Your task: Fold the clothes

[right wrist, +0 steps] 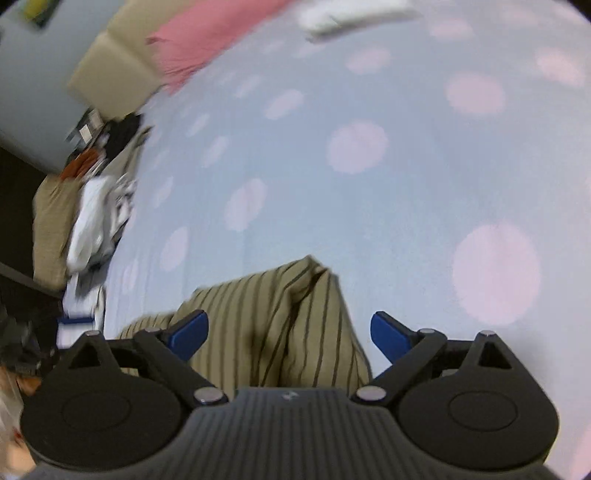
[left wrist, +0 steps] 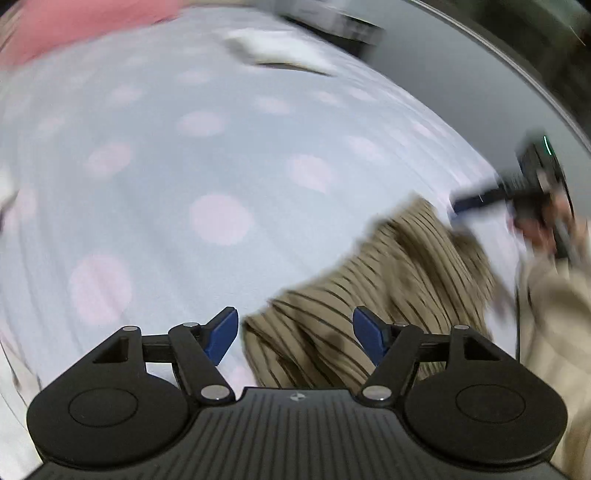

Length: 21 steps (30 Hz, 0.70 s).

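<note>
A tan garment with dark stripes (left wrist: 391,280) lies crumpled on a light blue sheet with pink dots (left wrist: 184,166). My left gripper (left wrist: 295,334) is open above the garment's near end, its blue pads (left wrist: 221,336) apart. My right gripper (right wrist: 291,336) is open over the same garment (right wrist: 288,325), which bulges up between its blue pads (right wrist: 188,332). The right gripper also shows in the left wrist view (left wrist: 480,201), blurred, at the garment's far end. Neither gripper holds the cloth.
A pink cloth (right wrist: 207,37) and a white folded cloth (right wrist: 347,14) lie at the far end of the sheet. A pile of clothes (right wrist: 96,214) sits at the left edge. The dark floor (left wrist: 461,92) lies beyond the sheet's edge.
</note>
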### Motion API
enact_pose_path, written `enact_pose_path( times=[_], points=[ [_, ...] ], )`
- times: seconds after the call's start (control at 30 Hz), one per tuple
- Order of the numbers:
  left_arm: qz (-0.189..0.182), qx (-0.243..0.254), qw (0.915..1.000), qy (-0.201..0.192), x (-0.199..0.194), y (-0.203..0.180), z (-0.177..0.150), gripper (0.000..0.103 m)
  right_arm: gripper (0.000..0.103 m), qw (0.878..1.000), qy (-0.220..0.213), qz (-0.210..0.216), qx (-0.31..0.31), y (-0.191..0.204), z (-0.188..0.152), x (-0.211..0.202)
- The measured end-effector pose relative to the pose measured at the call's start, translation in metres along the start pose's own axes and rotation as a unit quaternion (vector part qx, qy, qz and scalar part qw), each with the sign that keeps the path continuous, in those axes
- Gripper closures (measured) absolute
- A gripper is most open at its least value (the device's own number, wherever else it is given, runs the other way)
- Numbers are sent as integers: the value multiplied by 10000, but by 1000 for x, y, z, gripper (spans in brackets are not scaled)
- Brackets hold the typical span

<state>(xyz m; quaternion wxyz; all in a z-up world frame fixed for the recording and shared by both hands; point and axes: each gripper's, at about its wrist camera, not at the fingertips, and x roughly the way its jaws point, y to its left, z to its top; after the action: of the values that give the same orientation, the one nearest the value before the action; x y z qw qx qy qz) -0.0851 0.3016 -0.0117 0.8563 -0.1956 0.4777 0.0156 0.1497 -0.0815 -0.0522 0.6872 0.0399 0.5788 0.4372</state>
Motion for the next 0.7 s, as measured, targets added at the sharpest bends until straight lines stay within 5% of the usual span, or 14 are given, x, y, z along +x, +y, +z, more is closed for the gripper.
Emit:
enact_pose_path(
  times=[0.13,0.43,0.57,0.67,0.7],
  points=[
    [-137,-639,9974,292,29,16,9,35,7,9966,434,260,643,-12,12,31],
    [-768,-1126,9886,640,75,16,4,35,5,9951,724,584,332,3,19,52],
    [-1047,-1339,9823,793,96,17,3,51,9,9963,649,558,-31,11,14,55],
    [-721,-1192,9880,664,102,7,-2,76,38,9966,633,249,-472,17,8,53],
    [-592,-1168,9898,563,101,4,-4,79,57,9966,611,130,-538,16,6,52]
  ],
)
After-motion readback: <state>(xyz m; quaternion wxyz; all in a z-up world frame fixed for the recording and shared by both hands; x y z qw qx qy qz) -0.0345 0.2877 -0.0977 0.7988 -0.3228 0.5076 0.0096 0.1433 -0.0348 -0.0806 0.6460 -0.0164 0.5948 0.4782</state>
